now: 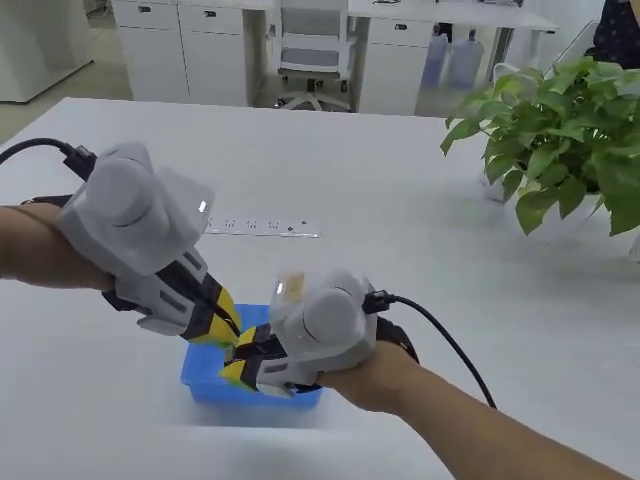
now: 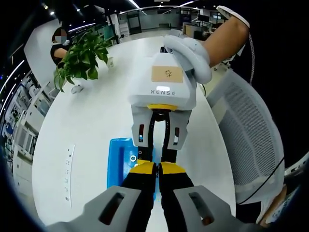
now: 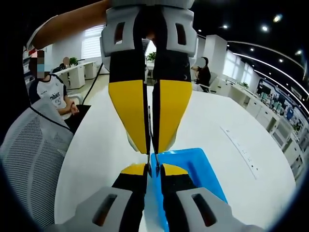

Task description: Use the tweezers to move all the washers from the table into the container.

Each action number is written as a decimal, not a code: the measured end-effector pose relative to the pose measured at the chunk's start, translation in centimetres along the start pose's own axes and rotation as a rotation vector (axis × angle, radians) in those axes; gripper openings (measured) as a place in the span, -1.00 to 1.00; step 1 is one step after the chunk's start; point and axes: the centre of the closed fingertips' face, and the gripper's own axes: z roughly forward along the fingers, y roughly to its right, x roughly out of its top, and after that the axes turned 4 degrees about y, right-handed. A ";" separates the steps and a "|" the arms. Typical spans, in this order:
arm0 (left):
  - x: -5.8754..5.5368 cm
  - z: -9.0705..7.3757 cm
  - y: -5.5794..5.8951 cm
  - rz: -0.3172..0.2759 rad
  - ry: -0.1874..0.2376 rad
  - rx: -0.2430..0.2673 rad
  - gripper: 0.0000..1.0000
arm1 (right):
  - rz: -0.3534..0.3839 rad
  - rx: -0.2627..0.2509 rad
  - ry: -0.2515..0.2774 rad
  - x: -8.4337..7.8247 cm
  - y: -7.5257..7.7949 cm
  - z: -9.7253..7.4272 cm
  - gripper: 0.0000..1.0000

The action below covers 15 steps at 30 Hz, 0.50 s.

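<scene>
Over the blue container [image 1: 203,384] my two grippers meet tip to tip. The left gripper [image 1: 224,326] comes in from the left and the right gripper [image 1: 237,366] from the right. In the right gripper view thin metal tweezers [image 3: 151,137] run between the left gripper's yellow jaws and down into my right gripper [image 3: 153,169]. Both pairs of jaws are closed on them. In the left gripper view my left gripper [image 2: 157,169] is shut, facing the right gripper. A small pale ring, perhaps a washer [image 2: 133,158], lies in the container [image 2: 117,162].
A white power strip [image 1: 262,227] lies on the table [image 1: 400,200] behind the container. A potted plant [image 1: 560,140] stands at the far right. A cable [image 1: 445,340] trails from the right gripper. An office chair [image 1: 312,50] and cabinets are beyond the table. People sit nearby.
</scene>
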 end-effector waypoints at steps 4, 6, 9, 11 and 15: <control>0.2 -0.2 0.4 -0.001 0.005 0.002 -0.89 | -0.010 0.001 0.005 0.2 -0.3 0.0 -0.75; 0.3 -0.3 0.5 0.000 0.006 0.002 -0.89 | -0.014 0.004 0.006 0.3 -0.4 0.0 -0.75; 0.4 -0.5 0.6 -0.003 0.013 0.004 -0.89 | -0.021 0.006 0.009 0.4 -0.7 0.1 -0.77; 0.4 -0.6 0.7 -0.005 0.014 0.003 -0.90 | -0.022 0.006 0.011 0.4 -0.8 0.0 -0.78; 0.3 -0.7 0.9 -0.009 0.020 0.007 -0.90 | -0.023 0.004 0.012 0.4 -0.9 -0.1 -0.81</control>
